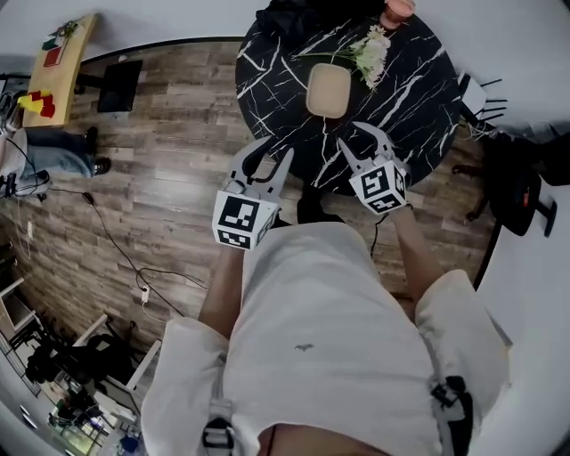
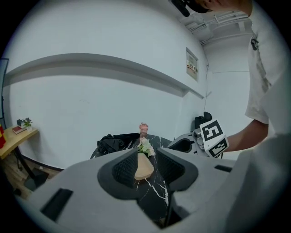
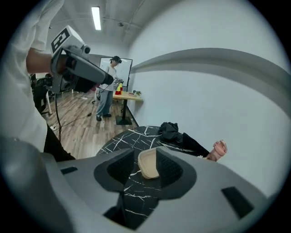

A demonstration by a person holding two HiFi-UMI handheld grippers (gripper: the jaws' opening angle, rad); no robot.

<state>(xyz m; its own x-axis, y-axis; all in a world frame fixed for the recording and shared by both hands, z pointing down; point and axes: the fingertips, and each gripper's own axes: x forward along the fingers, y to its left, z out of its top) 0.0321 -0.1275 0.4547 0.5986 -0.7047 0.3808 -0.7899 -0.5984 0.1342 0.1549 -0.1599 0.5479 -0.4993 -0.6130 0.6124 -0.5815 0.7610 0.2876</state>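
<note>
Up by the near edge of the round black table [image 1: 419, 89]: left gripper [image 1: 270, 160], wide open, nothing in it. Beside it, right gripper [image 1: 361, 142], wide open too, nothing in it. Ahead of both, flat on the table, a tan tray [image 1: 328, 91], touched by neither. Just past it, white flowers [image 1: 370, 52]. At the far edge, a black cloth [image 1: 294, 18].

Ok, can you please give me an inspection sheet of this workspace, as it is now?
Surface: round black table with white marble veins.
Job's things: beige tray mid-table, white flowers beside it.
Clutter: black cloth and pink vase at the far edge.
Grippers: left gripper and right gripper open, empty, over the near table edge.
Cables: black cable across the wooden floor.
Surroundings: side table, person standing by it.
</note>
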